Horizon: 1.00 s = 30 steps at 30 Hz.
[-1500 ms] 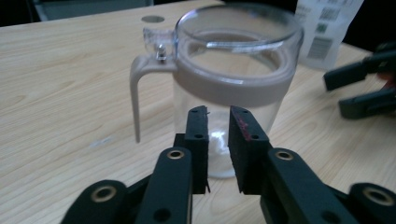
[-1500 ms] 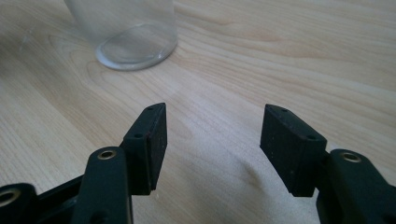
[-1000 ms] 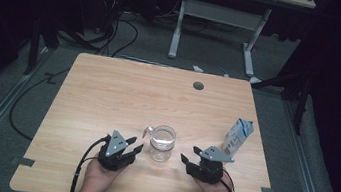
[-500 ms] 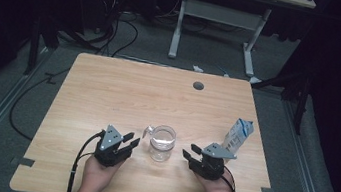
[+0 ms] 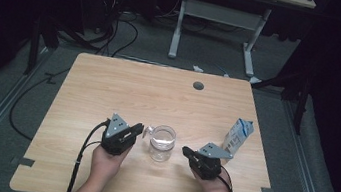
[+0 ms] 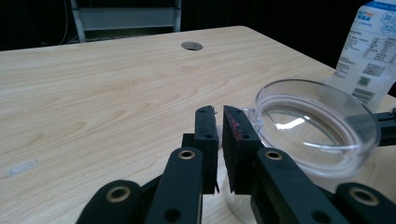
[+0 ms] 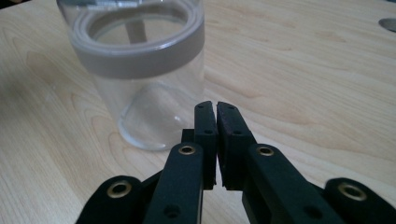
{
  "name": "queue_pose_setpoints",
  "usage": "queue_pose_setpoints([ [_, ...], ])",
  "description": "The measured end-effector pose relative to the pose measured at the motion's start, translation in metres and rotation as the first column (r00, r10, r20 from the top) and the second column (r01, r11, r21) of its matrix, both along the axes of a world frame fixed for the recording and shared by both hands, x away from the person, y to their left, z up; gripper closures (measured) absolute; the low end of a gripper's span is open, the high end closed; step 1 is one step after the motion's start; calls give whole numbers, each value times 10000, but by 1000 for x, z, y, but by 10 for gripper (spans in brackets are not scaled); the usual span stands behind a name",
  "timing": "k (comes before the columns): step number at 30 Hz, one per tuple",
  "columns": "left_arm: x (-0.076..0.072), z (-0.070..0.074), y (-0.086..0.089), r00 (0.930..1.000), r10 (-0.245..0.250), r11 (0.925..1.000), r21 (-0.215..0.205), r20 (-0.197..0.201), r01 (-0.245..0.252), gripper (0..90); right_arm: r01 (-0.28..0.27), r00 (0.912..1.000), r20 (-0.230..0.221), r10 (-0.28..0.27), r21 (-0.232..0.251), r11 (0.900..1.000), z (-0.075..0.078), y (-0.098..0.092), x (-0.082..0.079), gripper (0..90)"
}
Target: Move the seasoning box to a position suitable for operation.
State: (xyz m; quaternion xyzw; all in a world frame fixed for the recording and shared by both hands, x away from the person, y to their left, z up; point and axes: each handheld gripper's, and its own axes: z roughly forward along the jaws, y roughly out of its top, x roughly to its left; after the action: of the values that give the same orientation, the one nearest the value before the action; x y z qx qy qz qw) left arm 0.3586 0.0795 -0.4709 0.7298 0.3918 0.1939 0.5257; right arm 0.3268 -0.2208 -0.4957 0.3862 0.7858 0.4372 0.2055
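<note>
Two grippers: both at the near edge of the table, one either side of the jar, each in a hand.
Left gripper (image 5: pixel 137 130): at 9 o'clock of the jar, tips just beside its rim. Jaws have just been closing and now stand nearly together, a thin gap left, nothing between them. In the left gripper view the tips (image 6: pixel 218 122) lie just beside the jar's clear lid tab; contact cannot be told.
Right gripper (image 5: pixel 186 151): at 3 o'clock of the jar, a short way off it, tips pointing at it. Jaws have just been closing and now stand nearly together, nothing gripped. In the right gripper view the tips (image 7: pixel 215 112) sit low before the jar's base, apart from the glass.
Jar (image 5: pixel 162 143): clear, upright, open at the top, between the two grippers near the table's front centre. A grey band rings its mouth in the right gripper view (image 7: pixel 140 70).
Carton (image 5: pixel 238 136): white and blue, upright, at 2 o'clock of the jar, just beyond the right gripper.
Table (image 5: pixel 124 89): light wood, bare across the middle.
Cable hole (image 5: pixel 198 86): round, grey, at 12 o'clock of the jar, near the far edge.
Desk frame (image 5: pixel 217 22): white legs on the grey floor beyond the table.
</note>
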Motion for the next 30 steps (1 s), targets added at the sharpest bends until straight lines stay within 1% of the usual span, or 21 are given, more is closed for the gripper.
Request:
queue_pose_setpoints([
  [1, 2, 2, -3, 10000, -17, 10000, 22, 50, 17, 869, 80, 9999, 85, -80, -49, 10000, 8, 0, 2, 899],
  [2, 2, 2, -3, 10000, -17, 10000, 22, 50, 17, 869, 94, 9998, 171, -93, -49, 9999, 12, 0, 3, 899],
  [3, 3, 6, -6, 9999, -21, 10000, -11, 155, 21, 870, 96, 9995, 290, -95, -47, 9999, 18, -1, 5, 900],
  [4, 3, 7, -7, 9999, -17, 10000, -89, 171, 18, 875, 79, 9991, 407, -75, -90, 9999, 21, -1, 6, 900],
  [5, 4, 8, -8, 9999, -23, 10000, -62, 149, 24, 880, 95, 9990, 445, -88, -149, 9998, 23, -1, 8, 900],
  [6, 4, 8, -8, 9999, -23, 10000, -62, 149, 24, 886, 95, 9990, 445, -88, -149, 9998, 23, -1, 8, 900],
  [7, 5, 11, -12, 9998, -25, 9999, 108, 186, 23, 892, 181, 9988, 451, -174, -142, 9997, 21, -2, 10, 900],
  [8, 5, 11, -12, 9998, -25, 9999, 108, 186, 23, 893, 181, 9988, 451, -174, -142, 9997, 21, -2, 10, 900],
  [9, 5, 11, -14, 9998, -19, 9998, 178, 195, 16, 897, 112, 9995, 305, -112, 2, 9999, 15, -1, 13, 900],
  [10, 6, 12, -16, 9998, -23, 9997, 247, 201, 18, 898, 144, 9995, 272, -141, -100, 9998, 13, 0, 13, 900],
  [12, 9, 12, -20, 9998, 43, 9998, 196, 196, -47, 897, 167, 9997, 205, -166, -48, 9998, 11, 1, 13, 899],
  [13, 9, 11, -20, 9998, 78, 9998, 190, 181, -81, 897, 136, 9998, 148, -135, -73, 9999, 10, 2, 12, 899],
  [15, 10, 11, -21, 9998, 94, 9997, 241, 190, -98, 898, 80, 9998, 197, -76, -206, 9998, 8, 4, 10, 898],
  [16, 10, 10, -22, 9997, 92, 9994, 322, 205, -99, 898, 80, 9998, 197, -76, -206, 9998, 8, 4, 10, 898],
  [17, 9, 9, -23, 9996, 113, 9985, 529, 272, -127, 897, 161, 9997, 207, -157, -186, 9997, 8, 5, 8, 895],
  [18, 9, 9, -23, 9996, 113, 9985, 529, 272, -127, 897, 161, 9997, 207, -157, -186, 9997, 8, 5, 8, 895],
  [19, 7, 10, -24, 9991, 137, 9978, 642, 389, -162, 897, 183, 9996, 214, -181, -109, 9998, 9, 4, 8, 896],
  [23, 7, 10, -25, 9991, 37, 9989, 468, 428, -57, 897, 139, 9998, 174, -137, -110, 9998, 8, 6, 8, 899],
  [24, 7, 10, -25, 9989, 61, 9986, 523, 467, -85, 897, 128, 9998, 149, -126, -129, 9998, 8, 7, 8, 899],
  [27, 7, 8, -27, 9992, 82, 9980, 620, 388, -106, 899, 137, 9998, 132, -136, -111, 9998, 8, 8, 8, 900],
  [30, 6, 7, -29, 9987, 100, 9968, 793, 504, -140, 899, 120, 9997, 197, -117, -112, 9999, 9, 8, 7, 900],
])
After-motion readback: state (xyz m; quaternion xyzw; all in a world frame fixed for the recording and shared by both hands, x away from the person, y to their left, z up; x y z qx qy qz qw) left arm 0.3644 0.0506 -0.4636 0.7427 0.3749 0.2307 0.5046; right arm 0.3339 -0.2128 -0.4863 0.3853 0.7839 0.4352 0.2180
